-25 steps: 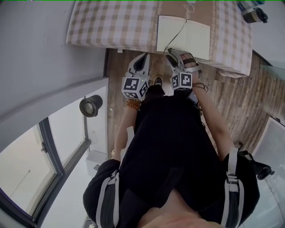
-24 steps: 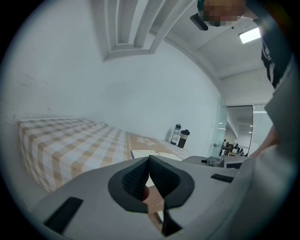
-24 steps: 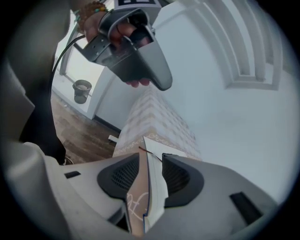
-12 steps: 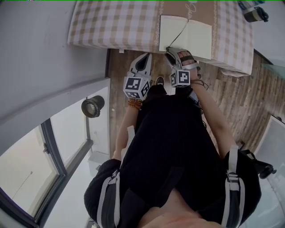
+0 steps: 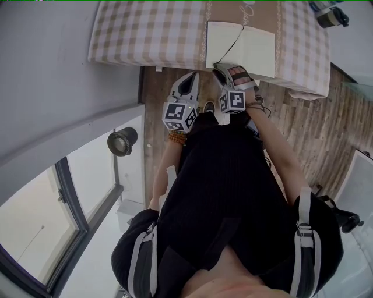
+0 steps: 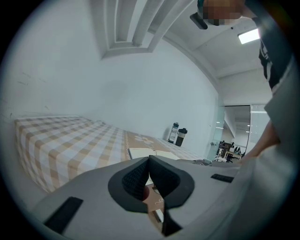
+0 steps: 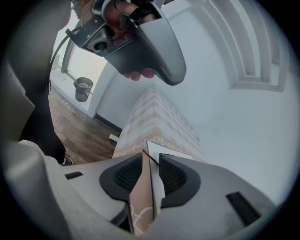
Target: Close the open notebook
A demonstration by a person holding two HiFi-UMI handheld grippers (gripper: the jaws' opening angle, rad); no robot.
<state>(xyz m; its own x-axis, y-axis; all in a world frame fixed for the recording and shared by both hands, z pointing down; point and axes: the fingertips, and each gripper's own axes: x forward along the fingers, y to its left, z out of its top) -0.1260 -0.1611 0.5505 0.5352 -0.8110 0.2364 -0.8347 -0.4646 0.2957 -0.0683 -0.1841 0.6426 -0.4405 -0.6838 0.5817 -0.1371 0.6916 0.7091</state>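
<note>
The open notebook (image 5: 240, 46) lies flat on the checked table (image 5: 145, 32), cream pages up, a thin ribbon trailing from its spine. My right gripper (image 5: 218, 67) is at its near left corner. In the right gripper view the notebook (image 7: 162, 148) has its edge between the jaws of the right gripper (image 7: 151, 157), which are closing; the pads do not clearly press on it. My left gripper (image 5: 191, 77) hangs shut and empty over the floor just short of the table edge. In the left gripper view the notebook (image 6: 145, 153) shows beyond the left gripper (image 6: 149, 158).
Two dark bottles (image 5: 333, 16) stand at the table's far right corner, also seen as bottles (image 6: 177, 135) behind the notebook. A round dark pot (image 5: 120, 139) sits on the floor by the window. Wood flooring runs along the table's near side.
My right gripper has edged forward to the notebook's near left corner. The left gripper has stayed where it was.
</note>
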